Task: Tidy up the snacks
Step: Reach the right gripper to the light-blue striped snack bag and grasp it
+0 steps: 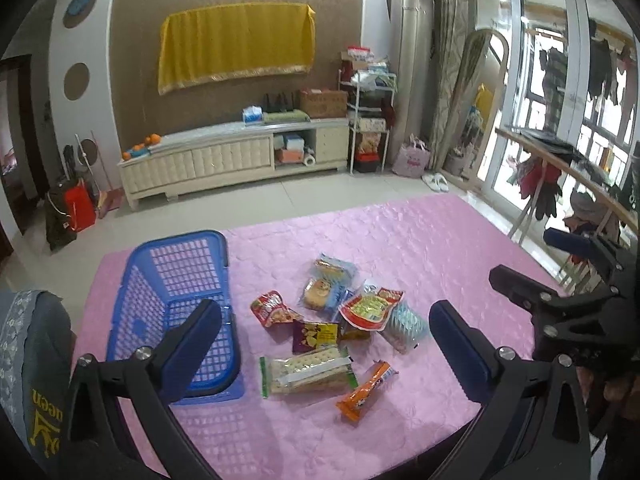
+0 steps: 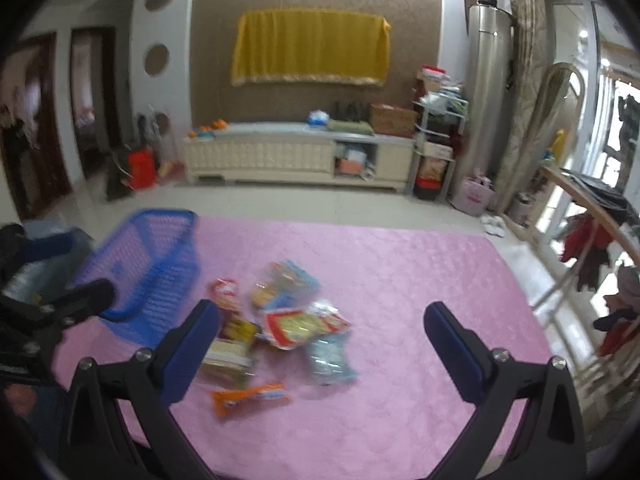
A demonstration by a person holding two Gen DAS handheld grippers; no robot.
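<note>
Several snack packets lie in a loose pile on the pink tablecloth (image 1: pixel 400 240): an orange bar (image 1: pixel 366 392), a cracker pack (image 1: pixel 306 372), a red pouch (image 1: pixel 370 306), a clear blue pack (image 1: pixel 404 326). An empty blue plastic basket (image 1: pixel 180 304) stands left of the pile. My left gripper (image 1: pixel 324 340) is open above the near side of the pile, holding nothing. My right gripper (image 2: pixel 320 340) is open and empty above the same pile; its view is blurred. The basket (image 2: pixel 148 272) and orange bar (image 2: pixel 248 398) also show there.
A cream TV cabinet (image 1: pixel 232 160) and cluttered shelf rack (image 1: pixel 370 120) stand by the far wall. A wooden rail with hanging clothes (image 1: pixel 560 172) runs along the right. A grey-sleeved arm (image 1: pixel 28 360) is at the left edge.
</note>
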